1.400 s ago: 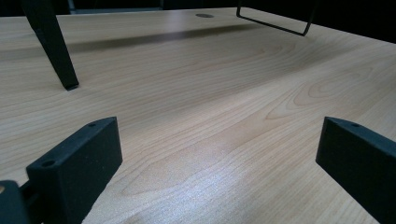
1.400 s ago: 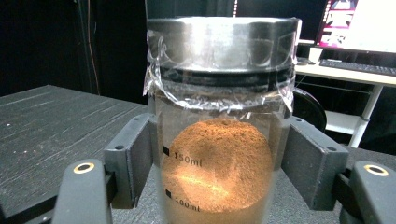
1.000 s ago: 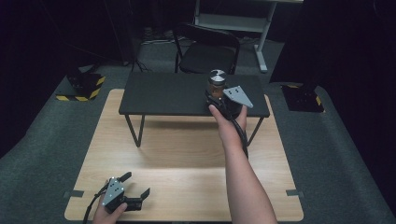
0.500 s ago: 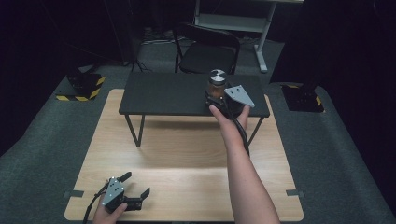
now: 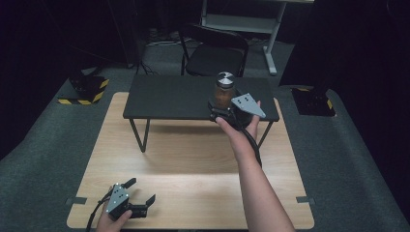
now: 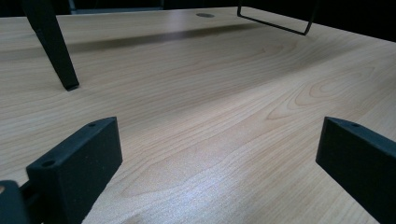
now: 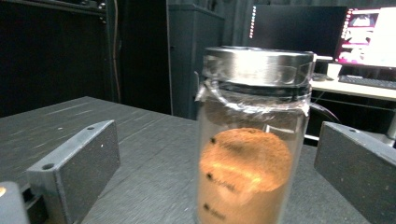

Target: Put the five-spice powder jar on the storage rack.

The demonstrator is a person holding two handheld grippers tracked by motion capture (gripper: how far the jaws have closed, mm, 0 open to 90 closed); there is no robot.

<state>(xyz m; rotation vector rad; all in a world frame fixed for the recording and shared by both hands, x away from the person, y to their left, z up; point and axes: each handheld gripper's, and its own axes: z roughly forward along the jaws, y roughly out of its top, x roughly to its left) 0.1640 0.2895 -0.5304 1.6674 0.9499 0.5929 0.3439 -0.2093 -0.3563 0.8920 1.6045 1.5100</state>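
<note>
A glass jar of brown powder with a silver lid stands upright on the small black table, near its right front. My right gripper is open right behind the jar, level with its base. In the right gripper view the jar stands between the two wide-apart jaws, touching neither. My left gripper rests low on the wooden tabletop at the front left, open, with bare wood between its jaws.
The black table stands on thin metal legs on the wooden top; one leg rises ahead of the left gripper. A black chair sits behind the table. Yellow-black striped blocks lie on the grey floor at the left.
The right gripper has crept slightly toward the jar. The left gripper has stayed put.
</note>
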